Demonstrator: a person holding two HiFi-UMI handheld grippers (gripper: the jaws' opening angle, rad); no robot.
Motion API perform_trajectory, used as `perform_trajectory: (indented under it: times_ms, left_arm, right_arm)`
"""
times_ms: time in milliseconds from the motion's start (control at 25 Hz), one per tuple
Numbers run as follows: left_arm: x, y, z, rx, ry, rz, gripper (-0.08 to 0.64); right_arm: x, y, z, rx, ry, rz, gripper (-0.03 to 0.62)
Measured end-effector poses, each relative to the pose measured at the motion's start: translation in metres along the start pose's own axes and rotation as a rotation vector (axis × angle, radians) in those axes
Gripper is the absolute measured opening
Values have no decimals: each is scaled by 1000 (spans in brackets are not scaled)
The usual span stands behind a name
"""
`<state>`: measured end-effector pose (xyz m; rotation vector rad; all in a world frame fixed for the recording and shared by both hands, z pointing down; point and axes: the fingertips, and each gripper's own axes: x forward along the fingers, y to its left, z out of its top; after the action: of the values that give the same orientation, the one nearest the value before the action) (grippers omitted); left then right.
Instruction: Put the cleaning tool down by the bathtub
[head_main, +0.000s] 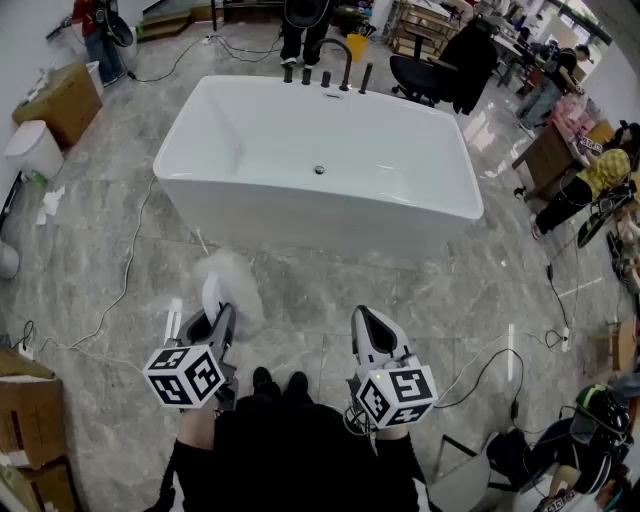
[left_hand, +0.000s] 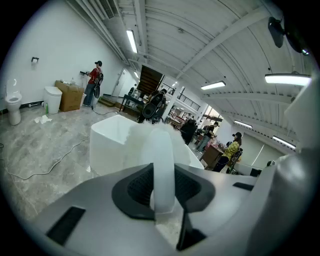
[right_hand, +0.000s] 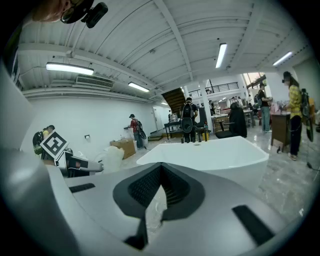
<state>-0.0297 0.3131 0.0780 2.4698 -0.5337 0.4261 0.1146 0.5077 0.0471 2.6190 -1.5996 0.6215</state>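
Left gripper jaws clamped on the cleaning tool by its white handle; fluffy head sticks out toward the bathtub, above the floor just short of its near wall. Right gripper jaws together, empty, also on the bathtub's near side.

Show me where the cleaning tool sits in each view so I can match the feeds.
Head view: cleaning tool lower left of centre, sticking out of the left gripper toward the bathtub.
Left gripper view: dead centre, white handle between the jaws, fluffy head beyond.
Right gripper view: left of centre, fluffy head past the left gripper.
Shared landmark: the bathtub behind it.
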Motion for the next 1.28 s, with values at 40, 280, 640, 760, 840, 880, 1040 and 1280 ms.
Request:
perform_trajectory:
  times_ms: [40, 280, 640, 760, 840, 880, 1040, 1280]
  left_arm:
    - [1, 0, 1, 0, -1, 0, 94]
    - [2, 4, 4, -4, -8, 10, 94]
    - [5, 1, -7, 5, 11, 23, 94]
    - [8, -4, -12, 27, 22, 22, 93]
    - [11, -11, -13, 41, 22, 20, 94]
    - [13, -14, -13, 48, 21, 19, 94]
    - [14, -26, -12, 64, 7, 19, 93]
    - [21, -39, 3, 98, -42, 37, 94]
  right_arm:
    - [1, -1, 1, -2, -1, 0, 0]
    - [9, 1, 4, -19, 0, 9, 0]
    - [12, -1, -3, -76, 29, 42, 0]
    - [19, 1, -3, -113, 42, 70, 0]
    - [25, 3, 1, -151, 42, 81, 0]
    - [27, 4, 3, -165, 39, 85, 0]
    - [30, 12, 8, -167, 24, 109, 0]
    - [41, 12, 10, -157, 19, 155, 0]
